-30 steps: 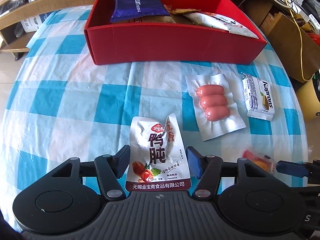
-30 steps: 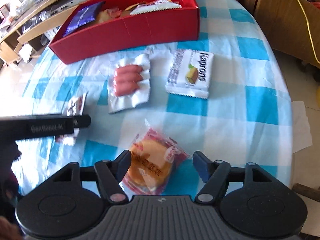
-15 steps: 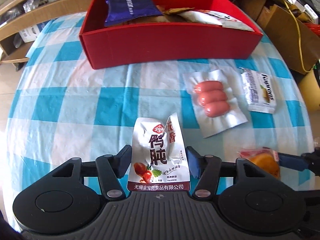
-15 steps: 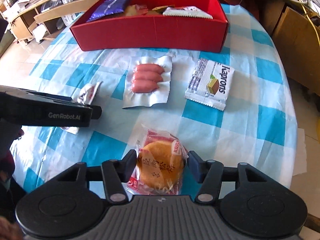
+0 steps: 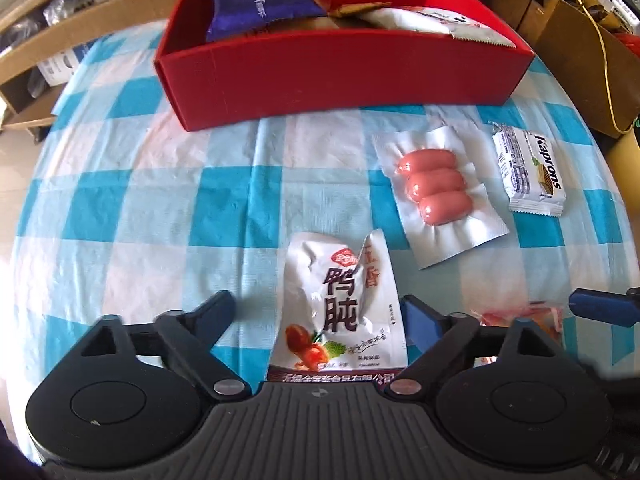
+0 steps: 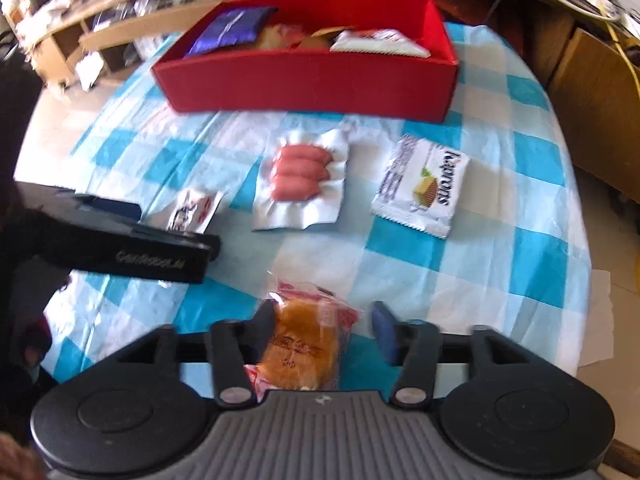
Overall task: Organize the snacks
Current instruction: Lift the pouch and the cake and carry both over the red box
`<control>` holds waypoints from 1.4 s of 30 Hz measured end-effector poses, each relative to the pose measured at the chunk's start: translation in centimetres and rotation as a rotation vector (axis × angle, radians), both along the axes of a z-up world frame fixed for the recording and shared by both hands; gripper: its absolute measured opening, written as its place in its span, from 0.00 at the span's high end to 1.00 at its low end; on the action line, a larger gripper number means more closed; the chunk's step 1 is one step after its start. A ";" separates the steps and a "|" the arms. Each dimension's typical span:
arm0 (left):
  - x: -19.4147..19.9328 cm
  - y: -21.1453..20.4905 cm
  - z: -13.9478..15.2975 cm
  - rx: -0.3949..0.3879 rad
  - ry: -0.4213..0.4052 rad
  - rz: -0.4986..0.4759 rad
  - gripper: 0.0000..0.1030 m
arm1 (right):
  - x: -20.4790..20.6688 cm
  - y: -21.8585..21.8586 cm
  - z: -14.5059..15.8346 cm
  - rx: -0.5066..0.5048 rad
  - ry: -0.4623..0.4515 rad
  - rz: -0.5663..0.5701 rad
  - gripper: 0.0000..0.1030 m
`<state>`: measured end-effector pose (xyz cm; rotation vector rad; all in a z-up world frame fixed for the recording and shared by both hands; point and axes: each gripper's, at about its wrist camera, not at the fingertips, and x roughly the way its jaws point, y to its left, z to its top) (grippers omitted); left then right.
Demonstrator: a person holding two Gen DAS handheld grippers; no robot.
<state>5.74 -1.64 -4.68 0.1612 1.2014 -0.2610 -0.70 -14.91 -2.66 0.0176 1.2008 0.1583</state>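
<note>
My left gripper [image 5: 320, 316] is open around a white duck snack pouch [image 5: 340, 304] that lies on the checked cloth; the right finger is near its edge, the left finger stands apart. My right gripper [image 6: 324, 320] is open around an orange bun in a red clear wrapper [image 6: 304, 344], its left finger touching the pack. A sausage pack [image 5: 436, 192] and a Kaprons wafer pack [image 5: 528, 172] lie between the grippers and the red box [image 5: 344, 68], which holds a purple pack [image 5: 256, 4] and other snacks.
The round table wears a blue and white checked cloth [image 5: 140, 208]. Wooden shelves [image 6: 120, 20] stand behind the box. Cardboard boxes [image 5: 592, 60] and a yellow cable [image 5: 604, 60] are at the far right. The left gripper's arm [image 6: 120, 240] crosses the right wrist view.
Both grippers have come closer to the red box. The left jaws have widened around the duck pouch. The right jaws have closed in round the bun pack, which now sits deeper between the fingers.
</note>
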 end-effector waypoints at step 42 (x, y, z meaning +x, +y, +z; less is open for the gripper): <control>-0.4 -0.2 1.6 -0.038 -0.027 -0.084 0.42 | -0.1 -1.0 0.2 -0.004 -0.039 -0.006 0.20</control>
